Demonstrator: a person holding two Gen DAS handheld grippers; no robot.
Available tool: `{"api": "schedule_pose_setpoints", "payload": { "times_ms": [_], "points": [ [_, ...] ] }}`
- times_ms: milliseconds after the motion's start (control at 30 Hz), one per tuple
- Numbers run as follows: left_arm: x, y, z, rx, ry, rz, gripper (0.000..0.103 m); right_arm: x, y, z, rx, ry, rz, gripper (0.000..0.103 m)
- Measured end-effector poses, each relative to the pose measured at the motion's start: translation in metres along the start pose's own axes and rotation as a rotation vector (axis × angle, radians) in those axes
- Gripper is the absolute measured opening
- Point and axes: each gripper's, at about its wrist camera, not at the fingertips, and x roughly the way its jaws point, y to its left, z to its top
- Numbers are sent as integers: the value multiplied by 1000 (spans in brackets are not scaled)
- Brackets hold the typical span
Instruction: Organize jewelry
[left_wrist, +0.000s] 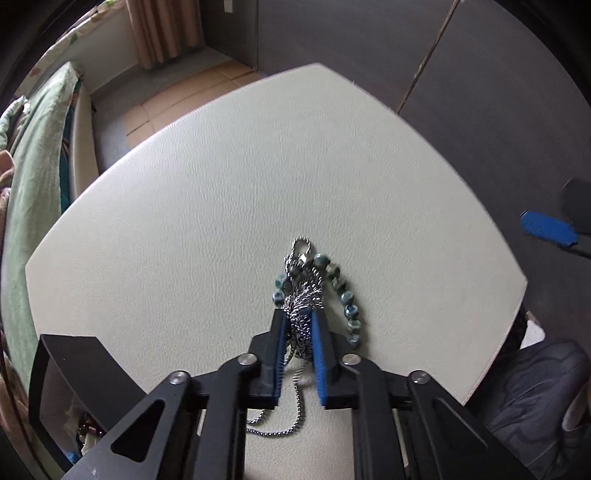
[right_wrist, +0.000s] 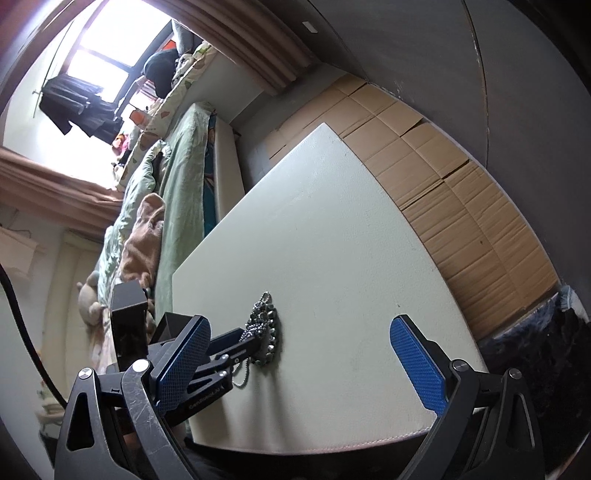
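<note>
A tangle of silver chain necklaces (left_wrist: 303, 295) lies on the cream table top (left_wrist: 221, 203), with a bracelet of blue-green beads (left_wrist: 345, 295) curved around it. My left gripper (left_wrist: 300, 319) is shut on the silver chains; a loose length of chain hangs back between its blue pads. In the right wrist view the same pile (right_wrist: 263, 325) and the left gripper (right_wrist: 255, 341) show at lower left. My right gripper (right_wrist: 299, 345) is open and empty above the table's near edge, to the right of the pile.
A black open box (left_wrist: 70, 373) stands at the table's left near corner, also in the right wrist view (right_wrist: 127, 321). A bed with green bedding (right_wrist: 177, 177) runs along the left side. Flattened cardboard (right_wrist: 443, 192) covers the floor beyond the table.
</note>
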Motion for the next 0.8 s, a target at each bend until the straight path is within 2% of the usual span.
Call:
{"api": "schedule_pose_setpoints", "payload": {
  "times_ms": [233,367,400,433,467,533,600,700,800],
  "points": [
    [-31,13,-7,-56,-117,-87,13,17,11,-1,-33,37,-21,98],
    [-63,21,-7,-87,-203,-144,13,26,23,-6,-65,44,-35,98],
    [-70,24,-9,-96,-221,-155,13,29,28,-7,-81,43,-44,96],
    [-77,28,-6,-105,-241,-163,6,31,31,-8,-94,41,-53,92],
    [-83,30,-6,-111,-254,-172,7,34,37,-9,-112,41,-66,82],
    [-97,37,-9,-128,-285,-188,3,41,44,-11,-142,50,-91,75],
    [-110,42,-13,-140,-320,-192,0,50,50,-13,-172,62,-118,64],
    [-129,50,-16,-157,-371,-188,0,63,59,-15,-211,82,-159,57],
    [-138,58,-18,-171,-395,-196,0,74,65,-15,-247,90,-218,55]
  ]
}}
